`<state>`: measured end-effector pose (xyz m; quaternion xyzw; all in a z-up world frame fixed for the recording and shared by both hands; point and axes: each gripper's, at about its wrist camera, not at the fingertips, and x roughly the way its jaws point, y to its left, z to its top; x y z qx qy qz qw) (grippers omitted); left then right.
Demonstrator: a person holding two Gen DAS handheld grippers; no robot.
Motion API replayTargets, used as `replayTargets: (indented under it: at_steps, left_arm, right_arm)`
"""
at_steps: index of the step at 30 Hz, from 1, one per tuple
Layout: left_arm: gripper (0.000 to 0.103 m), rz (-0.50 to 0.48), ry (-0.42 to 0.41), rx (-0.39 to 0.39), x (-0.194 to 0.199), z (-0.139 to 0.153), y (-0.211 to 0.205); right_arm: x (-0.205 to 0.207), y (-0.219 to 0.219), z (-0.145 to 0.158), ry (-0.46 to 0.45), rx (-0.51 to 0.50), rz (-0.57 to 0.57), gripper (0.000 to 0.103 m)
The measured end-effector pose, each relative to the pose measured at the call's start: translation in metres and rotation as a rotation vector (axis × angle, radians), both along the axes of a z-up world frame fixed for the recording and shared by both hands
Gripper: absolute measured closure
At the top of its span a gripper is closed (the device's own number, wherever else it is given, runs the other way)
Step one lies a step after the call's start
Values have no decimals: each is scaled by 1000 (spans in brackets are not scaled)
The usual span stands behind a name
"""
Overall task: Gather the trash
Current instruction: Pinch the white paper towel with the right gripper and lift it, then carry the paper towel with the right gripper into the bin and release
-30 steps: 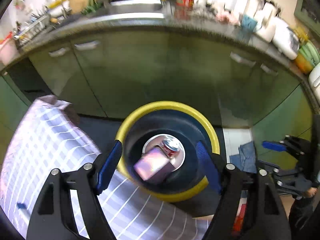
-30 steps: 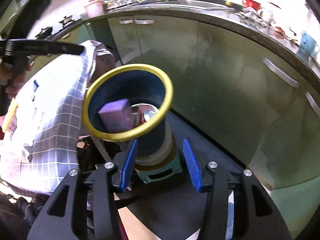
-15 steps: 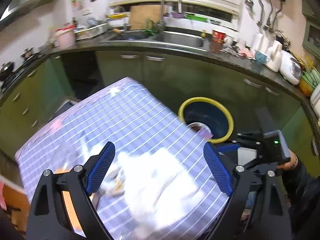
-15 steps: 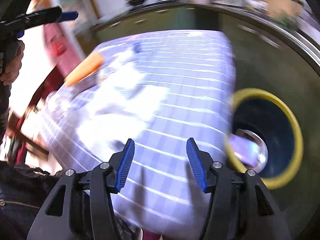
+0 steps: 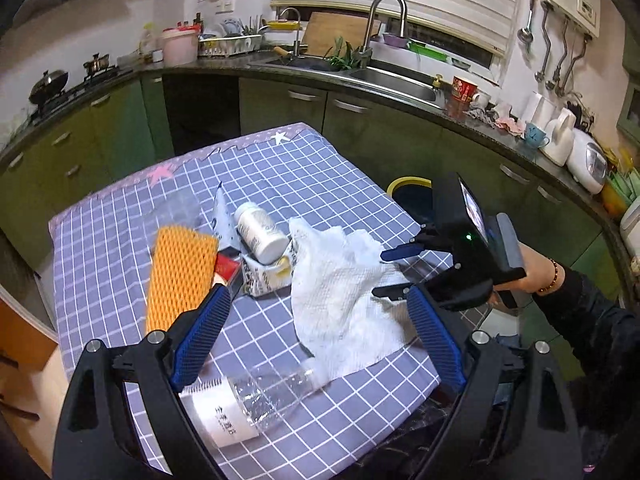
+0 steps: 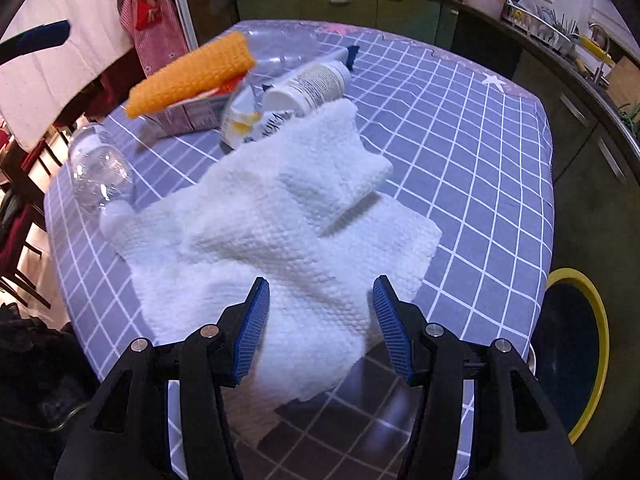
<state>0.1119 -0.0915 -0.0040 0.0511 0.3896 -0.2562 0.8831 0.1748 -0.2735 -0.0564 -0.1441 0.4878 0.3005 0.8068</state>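
Both tongs are held wide apart, nothing gripped: the right tongs are poised over the crumpled white paper towel near the surface edge beside the yellow-rimmed bin; the left tongs are kept above the clear plastic bottle at the near edge.

I can read almost nothing for certain. The clear plastic bottle lying near my left jaws carries a white label with dark characters (too small and skewed to make out). The white pill bottle and the crumpled carton beside it show printed lines, all illegible from here.
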Motion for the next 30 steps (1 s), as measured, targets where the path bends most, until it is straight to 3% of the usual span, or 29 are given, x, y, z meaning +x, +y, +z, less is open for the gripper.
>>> replayTargets:
  at_steps: [1, 3, 4, 6, 13, 22, 30]
  left_arm:
    - [18, 6, 2, -10, 0, -2, 3]
    - [18, 14, 4, -23, -1, -5, 5]
    - [18, 19, 6, -30, -2, -6, 7]
    - [18, 29, 8, -39, -2, -8, 10]
    - [17, 41, 7, -45, -6, -10, 15]
    - [17, 36, 2, -32, -11, -9, 16]
    - [17, 7, -4, -7, -15, -9, 6]
  right_arm:
    - [1, 1, -2, 10, -4, 2, 61]
    - [1, 0, -3, 13, -5, 10, 70]
    - [0, -1, -1, 18, -2, 12, 88]
    - [-1, -3, 3, 21, 11, 10, 98]
    - [-11, -13, 42, -37, 112, -6, 100]
    - [-28, -48, 123, -135, 300, -58, 100]
    - [-22, -129, 174, -279, 254, -298, 100]
